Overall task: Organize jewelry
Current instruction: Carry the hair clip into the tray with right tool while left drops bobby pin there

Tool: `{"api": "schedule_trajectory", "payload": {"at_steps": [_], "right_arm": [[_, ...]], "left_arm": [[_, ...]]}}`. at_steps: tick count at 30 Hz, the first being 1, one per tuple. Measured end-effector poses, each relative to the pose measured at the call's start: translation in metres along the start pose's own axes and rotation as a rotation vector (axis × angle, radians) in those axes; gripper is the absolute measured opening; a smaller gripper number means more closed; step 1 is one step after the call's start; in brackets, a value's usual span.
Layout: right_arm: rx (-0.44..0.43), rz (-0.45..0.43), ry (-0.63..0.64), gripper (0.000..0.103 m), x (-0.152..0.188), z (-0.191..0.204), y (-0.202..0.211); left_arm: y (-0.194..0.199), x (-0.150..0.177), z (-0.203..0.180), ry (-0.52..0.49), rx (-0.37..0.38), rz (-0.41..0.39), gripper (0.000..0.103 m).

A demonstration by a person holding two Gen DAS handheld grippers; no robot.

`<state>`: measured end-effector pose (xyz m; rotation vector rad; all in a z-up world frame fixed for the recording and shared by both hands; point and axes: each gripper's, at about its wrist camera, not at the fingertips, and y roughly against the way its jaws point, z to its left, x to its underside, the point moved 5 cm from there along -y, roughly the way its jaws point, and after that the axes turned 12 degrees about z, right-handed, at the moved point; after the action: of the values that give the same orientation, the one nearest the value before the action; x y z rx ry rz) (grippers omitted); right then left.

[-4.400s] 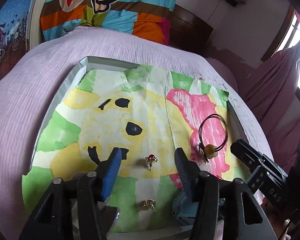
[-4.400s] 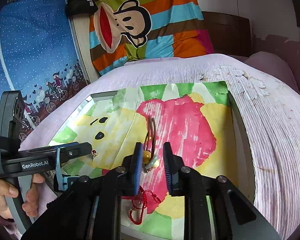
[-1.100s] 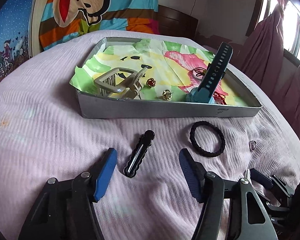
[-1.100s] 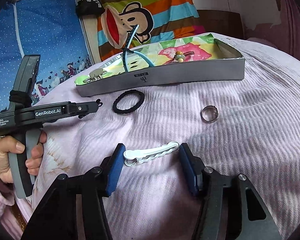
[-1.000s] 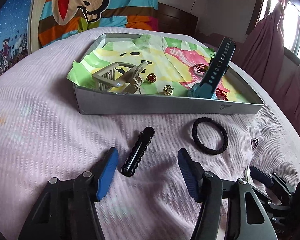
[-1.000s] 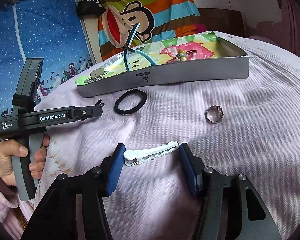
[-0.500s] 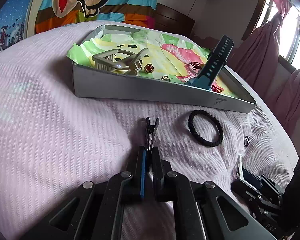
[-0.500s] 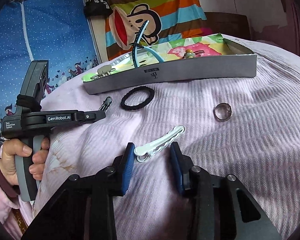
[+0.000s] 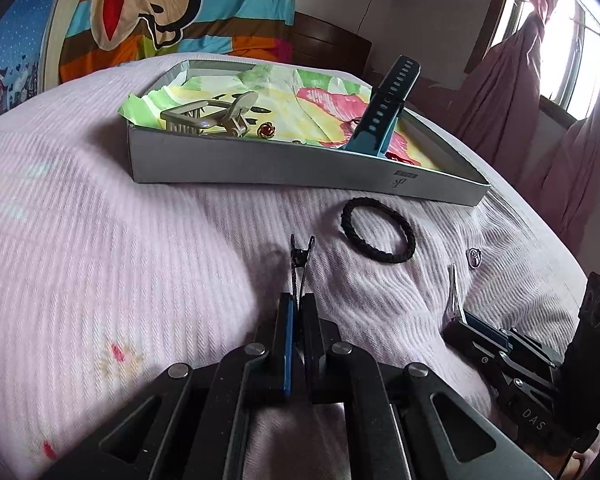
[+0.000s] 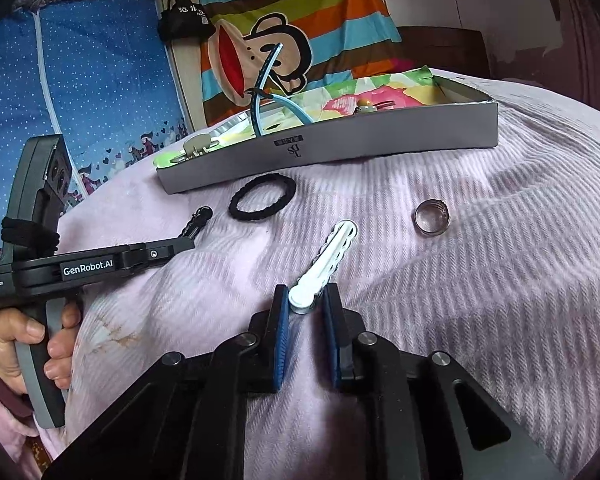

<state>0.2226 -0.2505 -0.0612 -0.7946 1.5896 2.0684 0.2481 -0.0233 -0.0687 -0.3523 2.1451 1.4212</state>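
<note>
The right tongs (image 10: 305, 304) close on the near end of a white hair clip (image 10: 327, 265), which angles away to the far right over the pink bedspread (image 10: 500, 280). At left, a hand (image 10: 28, 340) holds the left tongs (image 10: 188, 242), pinching a black hair clip (image 10: 198, 220). A black hair tie (image 10: 262, 197) lies just near the grey tray (image 10: 380, 140); a silver ring (image 10: 432, 217) sits to the right. A blue watch strap (image 10: 260, 88) stands up in the tray.
</note>
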Motion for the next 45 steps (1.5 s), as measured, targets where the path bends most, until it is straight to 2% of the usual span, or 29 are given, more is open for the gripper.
{"api": "schedule_trajectory", "payload": {"at_steps": [5, 15, 20, 26, 32, 37, 42, 45], "right_arm": [[0.026, 0.009, 0.009, 0.015, 0.000, 0.004, 0.004], [0.074, 0.008, 0.065, 0.015, -0.001, 0.019, 0.023], [0.086, -0.027, 0.101, 0.015, -0.011, 0.026, 0.049], [0.089, -0.088, 0.127, 0.015, -0.034, 0.032, 0.078], [0.068, -0.141, 0.152, 0.015, -0.058, 0.038, 0.087], [0.028, -0.184, 0.175, 0.015, -0.084, 0.035, 0.081], [0.005, -0.193, 0.174, 0.015, -0.125, 0.020, 0.066], [-0.004, -0.175, 0.170, 0.015, -0.154, 0.009, 0.048]], "left_arm": [[0.005, 0.004, -0.003, -0.017, -0.023, -0.023, 0.004], [0.020, 0.014, -0.013, -0.045, -0.014, -0.076, 0.004], [0.045, 0.009, -0.022, -0.053, 0.001, -0.167, 0.004], [0.057, -0.002, -0.027, -0.037, 0.031, -0.193, 0.004], [0.068, -0.028, -0.022, 0.001, 0.039, -0.219, 0.004], [0.079, -0.067, -0.011, 0.018, -0.001, -0.240, 0.004], [0.076, -0.114, -0.002, 0.010, -0.054, -0.246, 0.004], [0.059, -0.139, 0.007, 0.021, -0.068, -0.212, 0.004]]}}
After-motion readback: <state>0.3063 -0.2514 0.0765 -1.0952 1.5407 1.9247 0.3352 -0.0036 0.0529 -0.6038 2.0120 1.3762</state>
